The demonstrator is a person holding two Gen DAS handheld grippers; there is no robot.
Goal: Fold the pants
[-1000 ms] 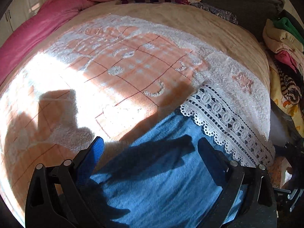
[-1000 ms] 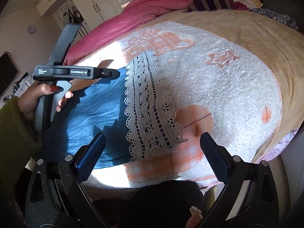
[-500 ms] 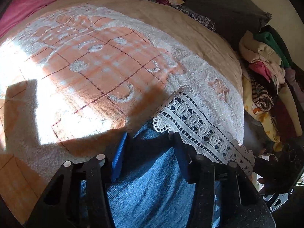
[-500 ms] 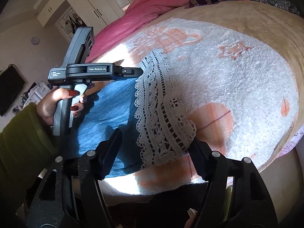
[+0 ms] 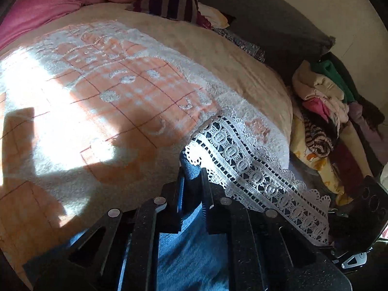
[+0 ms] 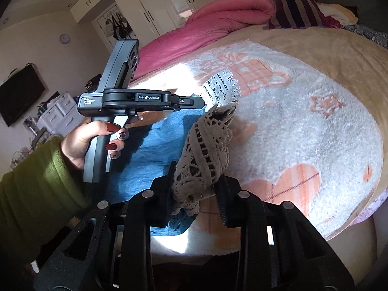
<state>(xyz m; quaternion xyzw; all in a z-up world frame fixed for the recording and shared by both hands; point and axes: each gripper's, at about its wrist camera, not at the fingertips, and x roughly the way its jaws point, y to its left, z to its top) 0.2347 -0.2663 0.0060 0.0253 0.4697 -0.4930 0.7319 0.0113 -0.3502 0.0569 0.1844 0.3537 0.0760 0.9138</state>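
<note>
Pants: blue denim pants with white lace hem (image 5: 194, 249), lower centre, on the orange-and-white towel (image 5: 109, 111).
Left gripper (image 5: 191, 181): jaws closing, pinching blue denim.
Right gripper (image 6: 196, 181): jaws closing on bunched lace.

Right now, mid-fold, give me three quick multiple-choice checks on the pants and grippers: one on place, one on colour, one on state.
1. The pants lie on:
A. a bed blanket
B. a wooden floor
C. a chair

2. The lace hem is:
A. red
B. white
C. green

3. Between the right gripper's closing jaws is:
A. nothing
B. lace fabric
C. a pillow

Answers: 1 A, the peach-and-white blanket spreads under them. 2 B, it is white openwork on blue cloth. 3 B, bunched lace sits between its fingers.
</note>
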